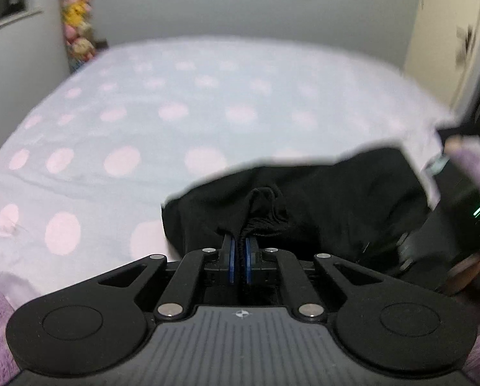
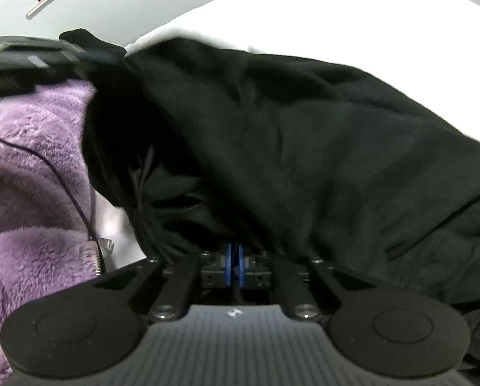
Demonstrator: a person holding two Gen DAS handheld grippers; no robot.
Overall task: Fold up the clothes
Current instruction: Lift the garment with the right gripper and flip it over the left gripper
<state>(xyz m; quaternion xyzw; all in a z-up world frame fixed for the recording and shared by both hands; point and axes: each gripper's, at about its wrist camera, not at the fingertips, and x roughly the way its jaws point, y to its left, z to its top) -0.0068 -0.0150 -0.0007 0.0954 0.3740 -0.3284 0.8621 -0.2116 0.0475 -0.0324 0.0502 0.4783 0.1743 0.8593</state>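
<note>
A black garment (image 1: 320,199) hangs over a bed, held at two places. My left gripper (image 1: 239,244) is shut on a bunched edge of it, with the cloth pinched between the blue pads. My right gripper (image 2: 234,251) is shut on another part of the same black garment (image 2: 304,135), which drapes over its fingers and hides the tips. The right gripper's body shows at the right edge of the left wrist view (image 1: 458,206). The left gripper shows blurred at the upper left of the right wrist view (image 2: 31,61).
The bed (image 1: 175,122) has a pale sheet with pink dots. The person wears a fuzzy purple top (image 2: 31,177) with a zip. A grey wall stands behind the bed, with soft toys (image 1: 76,22) in the far left corner and a cream door (image 1: 446,32) at right.
</note>
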